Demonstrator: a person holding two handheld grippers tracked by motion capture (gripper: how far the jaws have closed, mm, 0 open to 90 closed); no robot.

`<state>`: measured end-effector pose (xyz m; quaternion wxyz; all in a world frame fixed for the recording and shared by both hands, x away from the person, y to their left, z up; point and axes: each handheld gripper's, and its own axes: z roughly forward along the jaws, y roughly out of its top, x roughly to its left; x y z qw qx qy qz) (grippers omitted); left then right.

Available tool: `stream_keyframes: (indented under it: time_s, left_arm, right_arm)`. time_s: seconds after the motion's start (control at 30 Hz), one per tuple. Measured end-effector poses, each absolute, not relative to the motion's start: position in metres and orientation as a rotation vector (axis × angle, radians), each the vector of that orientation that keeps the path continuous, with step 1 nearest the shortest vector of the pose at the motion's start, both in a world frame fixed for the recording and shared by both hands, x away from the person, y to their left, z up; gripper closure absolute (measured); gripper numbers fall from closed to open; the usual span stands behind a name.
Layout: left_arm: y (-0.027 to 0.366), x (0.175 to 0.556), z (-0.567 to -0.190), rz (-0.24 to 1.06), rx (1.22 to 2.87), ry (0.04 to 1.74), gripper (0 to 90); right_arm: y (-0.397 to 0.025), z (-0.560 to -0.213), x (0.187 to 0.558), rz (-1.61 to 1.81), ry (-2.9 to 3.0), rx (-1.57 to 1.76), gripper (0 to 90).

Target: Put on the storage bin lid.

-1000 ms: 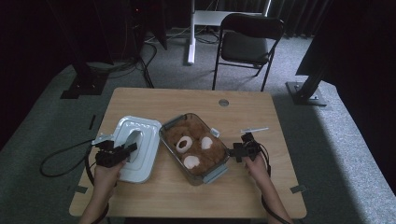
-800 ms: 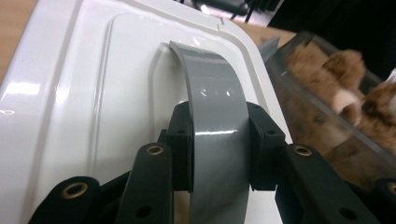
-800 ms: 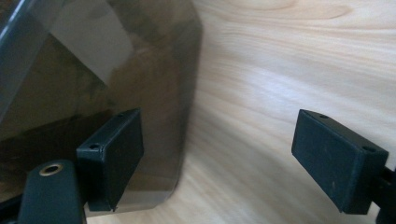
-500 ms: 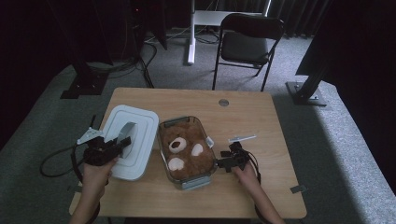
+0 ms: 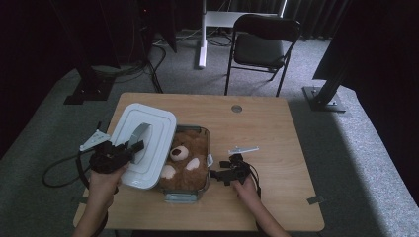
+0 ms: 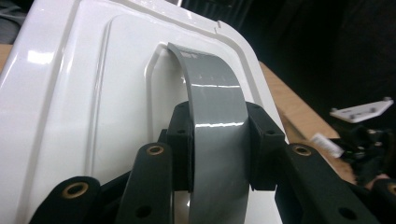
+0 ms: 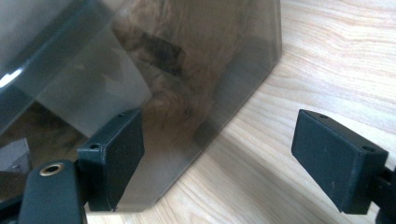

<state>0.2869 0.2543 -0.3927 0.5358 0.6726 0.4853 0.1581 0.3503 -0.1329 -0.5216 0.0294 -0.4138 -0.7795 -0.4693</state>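
A white lid (image 5: 153,129) with a grey arched handle (image 5: 139,136) hangs tilted over the left edge of a clear plastic box (image 5: 184,196). My left gripper (image 5: 132,147) is shut on that handle; in the left gripper view the jaws clamp the handle (image 6: 215,93) against the lid (image 6: 70,93). A brown teddy bear (image 5: 185,160) lies inside the box. My right gripper (image 5: 213,174) is open at the box's right wall. In the right gripper view one jaw touches the clear wall (image 7: 224,79) and the other stands over bare table, with my right gripper (image 7: 219,140) holding nothing.
The wooden table (image 5: 262,128) has free room to the right of the box. A round grey grommet (image 5: 236,108) sits near its far edge. A black chair (image 5: 264,44) stands behind the table. A cable (image 5: 59,170) trails off the left side.
The lid has been lifted off the table and carried right, over the box's left edge. The box has shifted left and straightened. The right gripper has moved left to the box wall.
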Motion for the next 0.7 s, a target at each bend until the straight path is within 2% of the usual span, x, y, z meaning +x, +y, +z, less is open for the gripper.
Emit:
stream_keyframes:
  time_s: [0.33, 0.7]
  left_arm:
    - [0.236, 0.288, -0.390, 0.328, 1.640, 1.101, 68.6]
    - [0.215, 0.289, -0.392, 0.277, 1.664, 1.065, 68.5]
  right_arm:
    - [-0.115, -0.523, 0.345, -1.495, -2.389, -1.258, 16.3]
    - [-0.069, -0.524, 0.332, -1.419, -2.544, -1.084, 16.2]
